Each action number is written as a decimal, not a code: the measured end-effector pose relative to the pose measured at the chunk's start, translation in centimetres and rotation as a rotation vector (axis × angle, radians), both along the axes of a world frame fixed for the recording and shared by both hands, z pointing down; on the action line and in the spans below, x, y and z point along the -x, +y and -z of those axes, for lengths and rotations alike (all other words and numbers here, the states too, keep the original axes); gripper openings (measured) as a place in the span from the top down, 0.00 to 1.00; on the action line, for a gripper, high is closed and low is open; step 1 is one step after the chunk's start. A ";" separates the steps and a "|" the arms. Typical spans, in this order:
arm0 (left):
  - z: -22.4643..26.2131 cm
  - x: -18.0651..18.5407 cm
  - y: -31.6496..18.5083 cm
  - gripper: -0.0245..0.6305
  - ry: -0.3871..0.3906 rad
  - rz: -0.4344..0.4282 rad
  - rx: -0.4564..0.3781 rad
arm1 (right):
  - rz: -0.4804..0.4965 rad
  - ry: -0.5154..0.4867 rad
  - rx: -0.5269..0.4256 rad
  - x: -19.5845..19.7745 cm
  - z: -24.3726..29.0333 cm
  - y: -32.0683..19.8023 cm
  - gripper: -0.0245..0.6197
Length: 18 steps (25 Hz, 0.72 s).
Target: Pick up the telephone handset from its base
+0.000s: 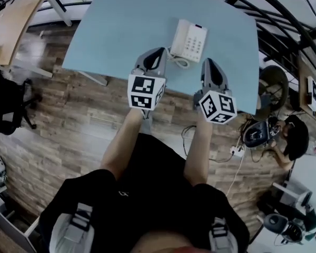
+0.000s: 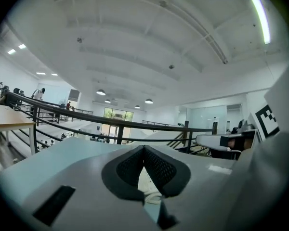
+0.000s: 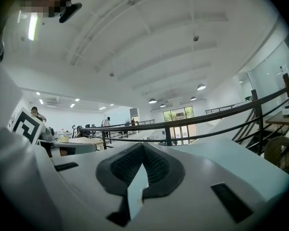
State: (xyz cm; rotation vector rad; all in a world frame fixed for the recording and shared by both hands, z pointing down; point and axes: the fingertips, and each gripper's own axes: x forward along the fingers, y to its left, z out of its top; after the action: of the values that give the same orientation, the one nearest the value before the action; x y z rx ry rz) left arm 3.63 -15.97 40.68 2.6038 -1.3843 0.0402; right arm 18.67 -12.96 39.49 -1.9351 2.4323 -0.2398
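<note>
A white telephone [image 1: 193, 42] lies on the light blue table [image 1: 116, 30], near its front edge. The handset [image 1: 177, 35] rests on the base's left side, with its coiled cord [image 1: 181, 63] at the near end. My left gripper [image 1: 161, 50] hovers just left of the handset and apart from it, jaws shut and empty. My right gripper [image 1: 207, 60] sits just in front of the phone's near right corner, also shut with nothing in it. In the left gripper view [image 2: 144, 148] and the right gripper view [image 3: 143, 146] the pads meet at the tips. Both views look level, over the table.
A dark railing [image 1: 284, 15] runs behind and to the right of the table. A wooden desk [image 1: 16, 20] and a black chair [image 1: 10, 104] stand at the left. At the right a seated person [image 1: 295, 136] is close by, with cables [image 1: 237, 152] on the wood floor.
</note>
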 end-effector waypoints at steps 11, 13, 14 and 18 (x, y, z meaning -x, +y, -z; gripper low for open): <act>-3.6 1.7 -13.9 0.96 -0.013 0.049 0.080 | 0.022 -0.010 0.086 0.7 -3.4 -12.6 0.97; -4.8 0.6 -14.5 0.96 -0.023 0.029 0.108 | 0.022 -0.016 0.126 0.0 -4.7 -13.2 0.97; -5.4 0.0 -14.7 0.96 -0.028 0.019 0.122 | 0.022 -0.022 0.144 -0.5 -5.3 -13.5 0.97; -7.2 -2.1 -16.0 0.96 -0.029 0.008 0.163 | 0.040 -0.052 0.203 -2.4 -7.5 -15.1 0.97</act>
State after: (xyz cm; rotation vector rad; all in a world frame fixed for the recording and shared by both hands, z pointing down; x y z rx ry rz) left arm 5.77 -31.99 47.84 2.4731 -1.3399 0.1825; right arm 21.10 -28.02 46.96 -1.9270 2.5022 -0.5508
